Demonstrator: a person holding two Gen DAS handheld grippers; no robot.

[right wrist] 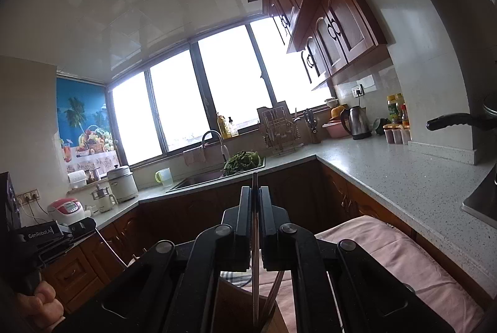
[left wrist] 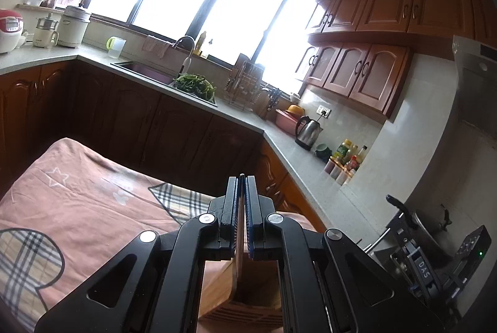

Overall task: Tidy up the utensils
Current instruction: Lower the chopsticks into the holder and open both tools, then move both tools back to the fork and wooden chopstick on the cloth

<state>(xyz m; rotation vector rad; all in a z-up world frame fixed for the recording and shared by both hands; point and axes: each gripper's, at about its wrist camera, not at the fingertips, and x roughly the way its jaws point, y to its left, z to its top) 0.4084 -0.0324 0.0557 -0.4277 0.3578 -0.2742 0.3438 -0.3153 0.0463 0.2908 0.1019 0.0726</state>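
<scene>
Left gripper — pads pinching the wooden utensil holder wall, over pink cloth. Right gripper — clamped on thin chopsticks standing in the holder. Grey countertop, sink, windows behind.

Kitchen with window wall and wooden cabinets

A wide window with dark frames is flooded by daylight, and a fruit-print blind is hung beside it. A speckled grey countertop is wrapped around the corner above dark wood lower cabinets; arched upper cabinets are fixed to the pale wall. A sink with a curved faucet is set under the window. The ceiling is tiled white. A pink cloth is spread in the foreground.
</scene>
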